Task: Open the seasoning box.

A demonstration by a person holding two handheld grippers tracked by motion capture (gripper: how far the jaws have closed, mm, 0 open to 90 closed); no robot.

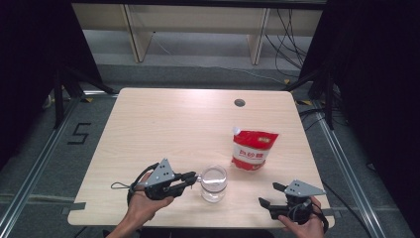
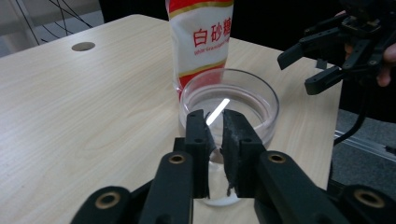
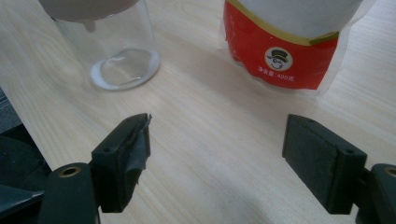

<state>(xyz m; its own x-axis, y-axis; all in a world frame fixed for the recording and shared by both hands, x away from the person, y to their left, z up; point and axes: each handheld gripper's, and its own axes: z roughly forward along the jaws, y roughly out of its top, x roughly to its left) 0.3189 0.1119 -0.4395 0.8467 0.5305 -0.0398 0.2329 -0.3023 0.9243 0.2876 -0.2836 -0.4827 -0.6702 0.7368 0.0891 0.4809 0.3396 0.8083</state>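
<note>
Left gripper point(image 1: 194, 177) pinched shut on the glass point(image 1: 214, 184) handle, table's 6 o'clock edge. Bag point(image 1: 253, 149) at glass's 2 o'clock. Right gripper point(image 1: 270, 194) wide open, holding nothing.

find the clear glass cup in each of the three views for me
High view: the clear glass cup stands near the table's front edge, just right of the left gripper, whose jaws are shut on its rim.
Left gripper view: centre, straight beyond the jaws.
Right gripper view: upper left, its top cut off.
Shared landmark: the red and white sugar pouch, close beside the cup.
</note>
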